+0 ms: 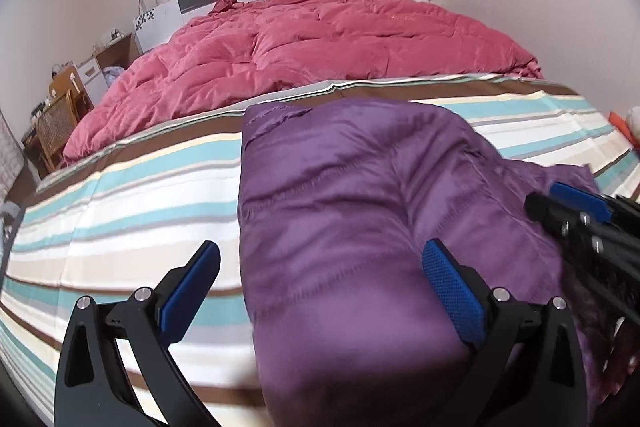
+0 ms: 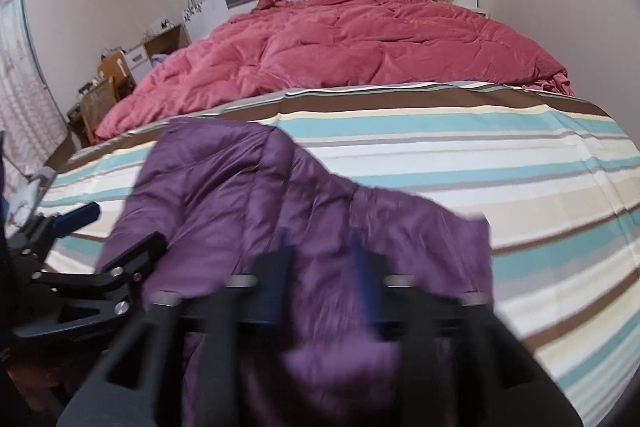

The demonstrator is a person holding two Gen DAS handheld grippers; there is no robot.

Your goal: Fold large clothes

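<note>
A glossy purple padded jacket point(image 1: 352, 211) is being seen lying folded on the striped bedsheet point(image 1: 132, 211), its long axis running from the bottom of the left wrist frame up toward the centre. The left gripper point(image 1: 320, 291) is being held released, its jaws wide apart, one blue pad resting at the garment's near right. The right gripper point(image 2: 320, 271), blurred at lower centre of its view, is being held parted with purple fabric between its jaws, apparently ungripped, and seems nearer the loose right-hand part
</note>
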